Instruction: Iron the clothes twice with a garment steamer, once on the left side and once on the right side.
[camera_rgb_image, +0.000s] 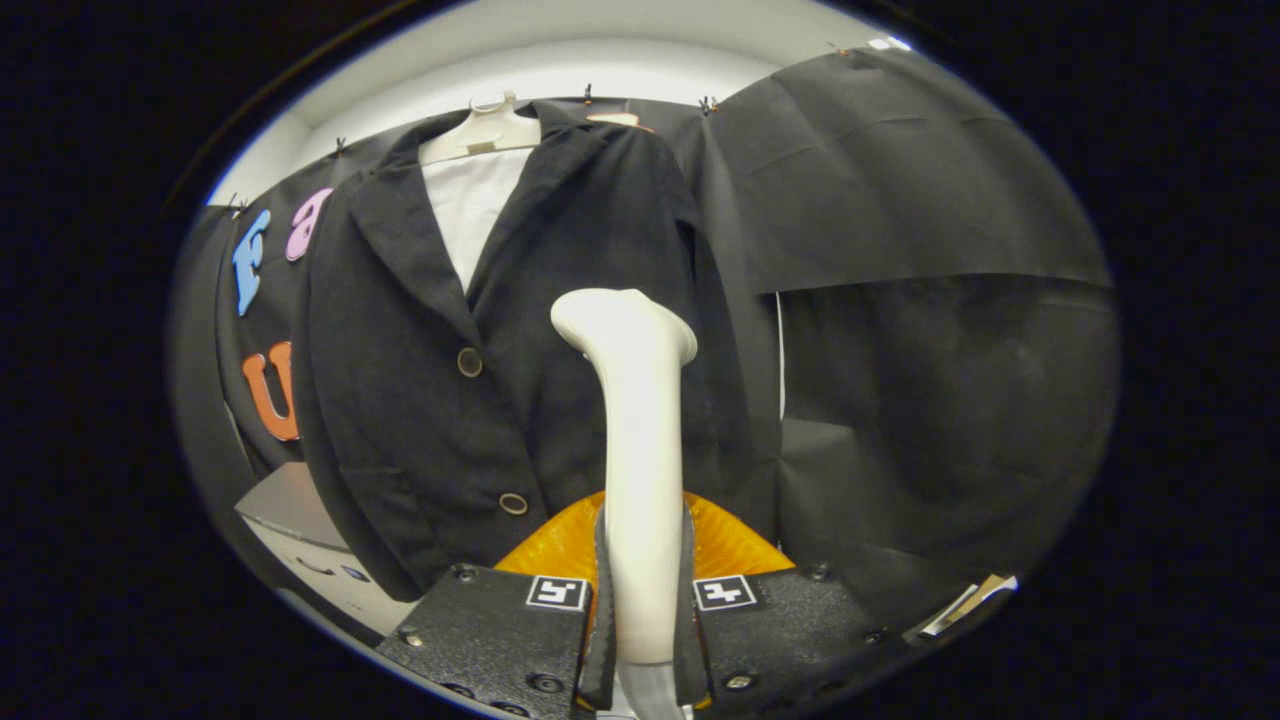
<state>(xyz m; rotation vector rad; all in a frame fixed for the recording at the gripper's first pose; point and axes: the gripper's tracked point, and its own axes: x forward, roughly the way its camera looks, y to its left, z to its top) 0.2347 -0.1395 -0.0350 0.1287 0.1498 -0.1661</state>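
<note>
A dark jacket (420, 400) with two round buttons hangs on a pale hanger (480, 130) over a white shirt (470, 210), straight ahead against the booth wall. A cream-white garment steamer (640, 440) stands upright between my fingers, both fingers pressing on its handle. Its head (620, 320) rises in front of the jacket's right front panel; whether it touches the cloth cannot be told. My gripper (645, 600) is shut on the steamer's handle.
Black cloth (920, 330) covers the wall to the right of the jacket. A grey box or table corner (290, 510) sits low on the left under the jacket's hem. An orange ribbed part (730, 545) lies just behind the fingers.
</note>
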